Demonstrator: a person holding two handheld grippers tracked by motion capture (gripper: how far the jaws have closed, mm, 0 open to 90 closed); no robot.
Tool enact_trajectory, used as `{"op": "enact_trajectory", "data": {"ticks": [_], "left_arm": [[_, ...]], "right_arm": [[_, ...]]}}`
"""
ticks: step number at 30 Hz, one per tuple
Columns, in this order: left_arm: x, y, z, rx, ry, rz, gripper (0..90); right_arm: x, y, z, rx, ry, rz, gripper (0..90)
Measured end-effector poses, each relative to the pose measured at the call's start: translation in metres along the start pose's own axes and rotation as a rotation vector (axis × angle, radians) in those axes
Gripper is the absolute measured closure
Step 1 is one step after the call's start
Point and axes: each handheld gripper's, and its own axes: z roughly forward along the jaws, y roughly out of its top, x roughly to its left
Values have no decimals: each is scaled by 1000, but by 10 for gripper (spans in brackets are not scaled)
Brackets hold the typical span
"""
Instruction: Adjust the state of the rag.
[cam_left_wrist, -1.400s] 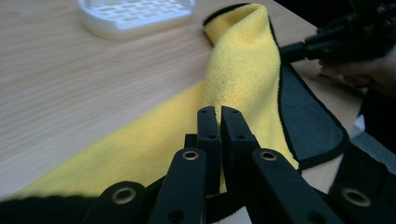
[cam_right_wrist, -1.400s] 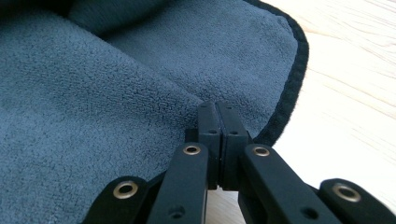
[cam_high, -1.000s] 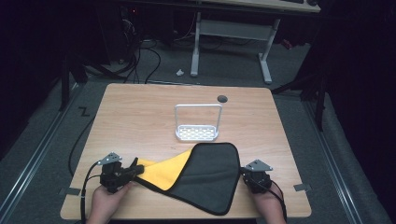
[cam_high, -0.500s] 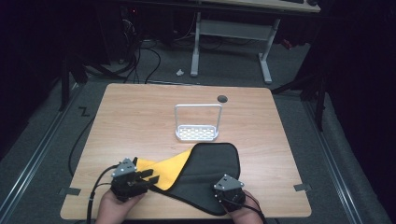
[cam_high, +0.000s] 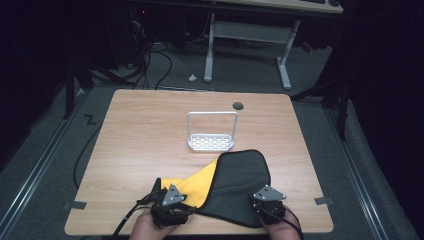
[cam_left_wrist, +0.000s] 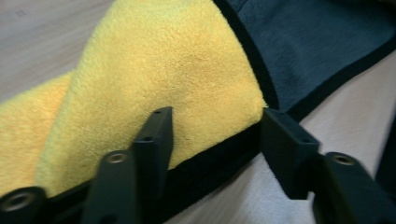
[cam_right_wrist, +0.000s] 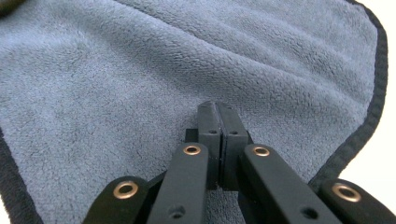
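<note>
Basically the towel (cam_high: 235, 185) was soft, light and floppy, so I'd grab its black hem, not the pile. It lay folded at the desk (cam_high: 150, 135) near edge. Left hand-held gripper (cam_left_wrist: 212, 128) had just been opening, jaws spread astride the yellow fold's hem; right hand-held gripper (cam_right_wrist: 218, 122) stayed pressed together on the grey side.

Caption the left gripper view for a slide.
Left gripper, its jaws just opened, straddles the black-edged corner of the yellow and grey cloth on the wooden table.
</note>
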Motion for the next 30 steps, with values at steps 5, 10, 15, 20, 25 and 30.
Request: {"op": "enact_trajectory", "data": {"ticks": [5, 10, 15, 20, 25, 30], "left_arm": [[8, -1, -3, -5, -16, -43, 814], [18, 6, -22, -51, -95, -117, 840], [59, 23, -55, -187, -77, -231, 840], [121, 27, -40, -165, 22, -342, 838], [158, 22, -13, -125, 81, -432, 797], [163, 16, -28, -167, 94, -459, 652]], "right_arm": [[-2, 0, 0, -1, 8, 1, 900], [-3, 0, 0, 5, 5, 3, 900], [-9, -2, -1, 6, 5, 16, 900], [-11, -3, -2, 13, 3, 18, 900], [-17, -6, -5, 18, 3, 37, 900], [-25, -10, -7, 16, -1, 69, 900]]}}
